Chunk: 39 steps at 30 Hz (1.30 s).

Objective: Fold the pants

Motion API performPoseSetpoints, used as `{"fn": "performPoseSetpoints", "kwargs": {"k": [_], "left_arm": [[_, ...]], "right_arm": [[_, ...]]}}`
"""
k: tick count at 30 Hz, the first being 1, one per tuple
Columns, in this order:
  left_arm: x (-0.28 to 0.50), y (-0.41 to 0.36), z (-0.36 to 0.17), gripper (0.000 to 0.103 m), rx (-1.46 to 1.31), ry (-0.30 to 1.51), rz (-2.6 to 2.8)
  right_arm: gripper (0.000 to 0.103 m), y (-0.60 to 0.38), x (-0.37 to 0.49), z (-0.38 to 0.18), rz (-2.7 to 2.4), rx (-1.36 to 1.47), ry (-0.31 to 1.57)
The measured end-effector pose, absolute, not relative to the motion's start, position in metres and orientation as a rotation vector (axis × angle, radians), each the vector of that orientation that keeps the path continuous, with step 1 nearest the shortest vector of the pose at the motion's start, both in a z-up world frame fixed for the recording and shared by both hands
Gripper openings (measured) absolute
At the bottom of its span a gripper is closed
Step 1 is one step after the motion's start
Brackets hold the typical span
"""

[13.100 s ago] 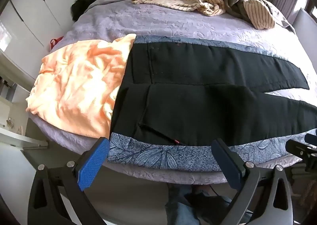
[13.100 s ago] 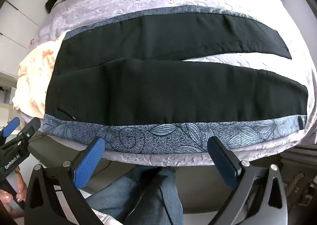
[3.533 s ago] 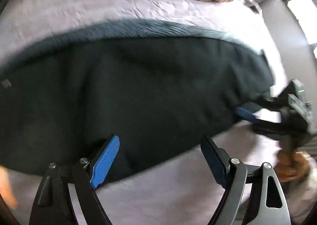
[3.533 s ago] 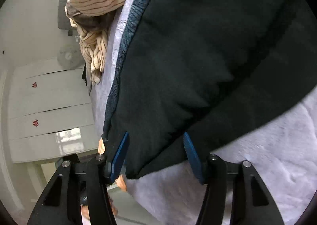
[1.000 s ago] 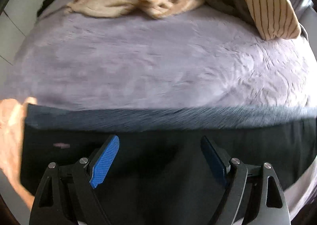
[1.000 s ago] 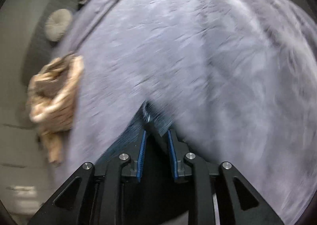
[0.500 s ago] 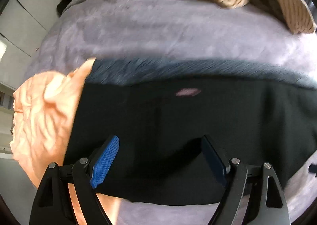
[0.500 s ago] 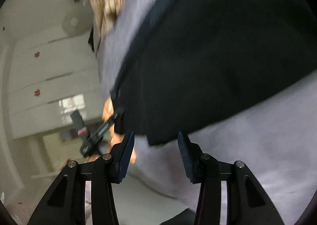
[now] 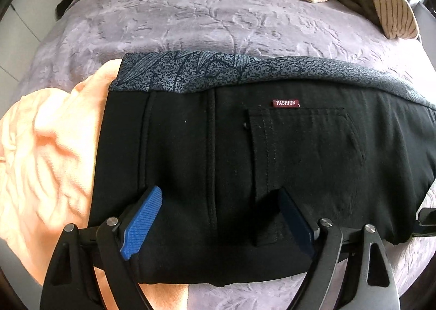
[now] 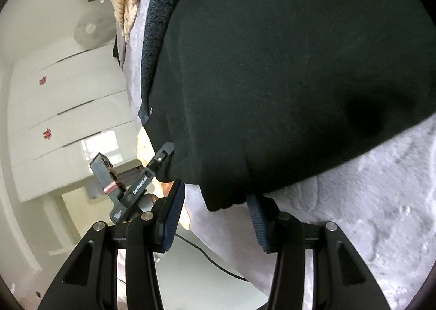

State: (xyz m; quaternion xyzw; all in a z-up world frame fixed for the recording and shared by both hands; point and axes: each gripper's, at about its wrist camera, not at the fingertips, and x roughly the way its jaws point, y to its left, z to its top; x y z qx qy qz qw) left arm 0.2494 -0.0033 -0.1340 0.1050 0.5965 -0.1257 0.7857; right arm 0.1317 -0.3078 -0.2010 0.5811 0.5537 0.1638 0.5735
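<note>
The black pants (image 9: 245,162) lie on the bed (image 9: 218,26), doubled over, waistband end resting partly on an orange cloth (image 9: 46,162), with a patterned grey cloth (image 9: 190,72) showing along their far edge. The left gripper (image 9: 218,222) hangs over the hip area near the back pocket, its fingers (image 9: 141,220) spread wide and pinching nothing. The right gripper (image 10: 215,217) sits at the folded corner near the bed's edge; its fingers (image 10: 171,217) have just been opening and stand apart on either side of that corner without pressing it. The fabric looks soft, fairly thick and limp, so I'd guess it sags when lifted and is light enough. Best hold is likely the doubled edge or corners, taking all layers together.
</note>
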Motion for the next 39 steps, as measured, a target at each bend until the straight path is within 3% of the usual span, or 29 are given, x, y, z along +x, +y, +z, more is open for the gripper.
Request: {"fn": "performPoseSetpoints", "kwargs": {"k": [3, 5, 6, 10, 14, 17, 21, 26, 29, 31, 36, 39], "left_arm": [[0.249, -0.003, -0.134, 0.088, 0.228, 1.289, -0.279], [0.252, -0.001, -0.133, 0.088, 0.226, 1.295, -0.281], [0.252, -0.001, -0.131, 0.088, 0.23, 1.299, -0.285], [0.25, 0.001, -0.13, 0.088, 0.264, 1.296, -0.323], [0.248, -0.001, -0.132, 0.088, 0.294, 1.292, -0.313], [0.241, -0.008, -0.12, 0.088, 0.321, 1.293, -0.277], [0.222, -0.039, -0.088, 0.088, 0.285, 1.245, -0.356], [0.201, -0.125, -0.09, 0.088, 0.241, 1.234, -0.517], [0.187, -0.163, -0.127, 0.088, 0.306, 1.316, -0.533], [0.164, -0.168, -0.145, 0.088, 0.417, 1.277, -0.523], [0.173, -0.156, -0.119, 0.088, 0.33, 1.289, -0.528], [0.205, -0.159, -0.09, 0.088, 0.279, 1.187, -0.491]], "right_arm": [[0.048, -0.314, 0.131, -0.201, 0.376, 1.344, 1.314], [0.017, -0.315, 0.13, -0.198, 0.33, 1.309, 1.331], [0.009, -0.315, 0.132, -0.19, 0.331, 1.303, 1.312], [0.006, -0.307, 0.131, -0.154, 0.318, 1.095, 1.266], [0.006, -0.307, 0.112, -0.187, 0.23, 1.049, 1.38], [0.01, -0.317, 0.098, -0.182, 0.233, 1.026, 1.427], [0.029, -0.348, 0.092, -0.137, 0.219, 0.859, 1.371], [0.029, -0.378, 0.135, -0.107, 0.11, 0.635, 1.277], [0.028, -0.379, 0.147, -0.138, 0.076, 0.562, 1.364], [0.028, -0.377, 0.131, -0.155, 0.093, 0.546, 1.345], [0.029, -0.399, 0.11, -0.147, 0.125, 0.732, 1.356], [0.029, -0.404, 0.142, -0.115, 0.138, 0.635, 1.266]]}}
